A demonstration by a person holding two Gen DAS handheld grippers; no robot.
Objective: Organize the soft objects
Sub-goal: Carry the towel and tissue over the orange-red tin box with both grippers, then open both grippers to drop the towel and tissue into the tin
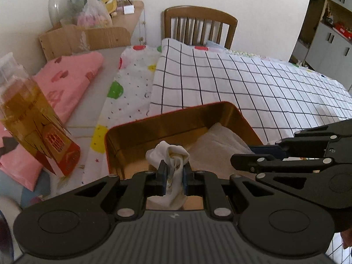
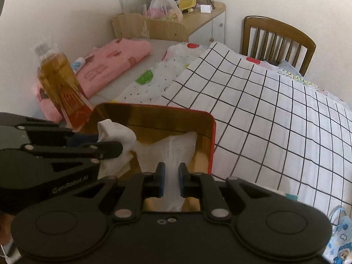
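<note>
A red tin box (image 1: 167, 121) with a gold inside (image 2: 154, 114) lies open on the bed. My left gripper (image 1: 173, 171) is shut on a bunched white sock (image 1: 169, 154), held over the box's near left part. My right gripper (image 2: 171, 175) is shut on a white towel-like cloth (image 2: 173, 151) whose far end lies spread in the box's right half (image 1: 220, 140). The two grippers hang side by side over the box; the left gripper with its sock (image 2: 116, 134) shows in the right wrist view, and the right gripper's arm (image 1: 297, 156) crosses the left wrist view.
A tall amber bottle in clear packaging (image 1: 33, 118) (image 2: 61, 88) leans just left of the box. Folded pink bedding (image 1: 66, 81) lies behind it. A black-grid white quilt (image 1: 253, 83) and a dotted sheet (image 1: 129, 81) cover the bed. A wooden chair (image 1: 200, 24) and a cluttered cabinet (image 2: 198, 15) stand behind.
</note>
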